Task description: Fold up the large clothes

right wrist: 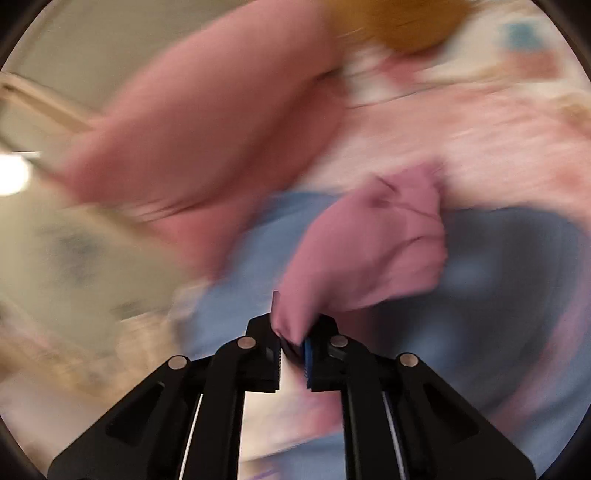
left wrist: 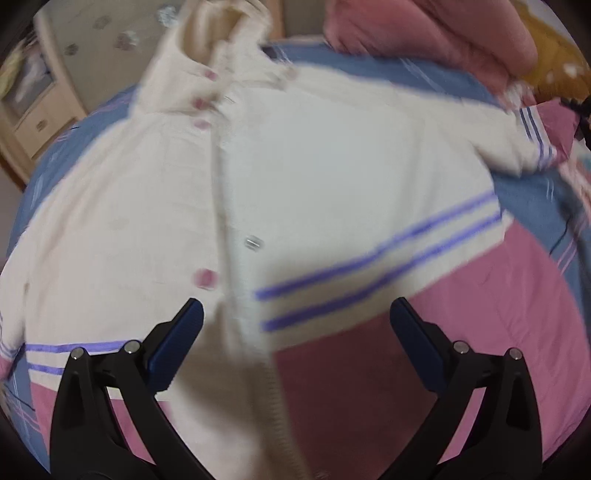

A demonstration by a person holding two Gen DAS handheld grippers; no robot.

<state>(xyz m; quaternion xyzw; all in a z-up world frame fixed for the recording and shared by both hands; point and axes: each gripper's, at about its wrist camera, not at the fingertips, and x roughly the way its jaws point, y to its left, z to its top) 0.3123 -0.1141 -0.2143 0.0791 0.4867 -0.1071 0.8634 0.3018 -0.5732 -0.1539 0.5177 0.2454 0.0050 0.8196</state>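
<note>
Left tool hangs with its two blue-padded fingers spread wide and nothing between them, poised above the hem of the cream cardigan. That cardigan lies spread face up on the bed cover, its buttoned front running away from the tool toward the collar at the far end, with pink buttons along the placket and one metal snap beside it. Two purple stripes cross the hem just beyond the tool's right finger, and the same stripes show on the hem part beside its left finger. One sleeve reaches out from the cardigan toward the far right, ending in a striped cuff close to a heap of pink bedding. On the cardigan's right side the pink and blue bed cover lies bare up to the bedding heap; on its left side only a narrow strip of cover shows before a pale wooden cabinet. Right tool is clamped tight on a pinch of mauve cloth, which bunches up just ahead of its fingers; heavy blur hides which piece this cloth belongs to. Around it lie blue cover and more pink bedding, all smeared.
</note>
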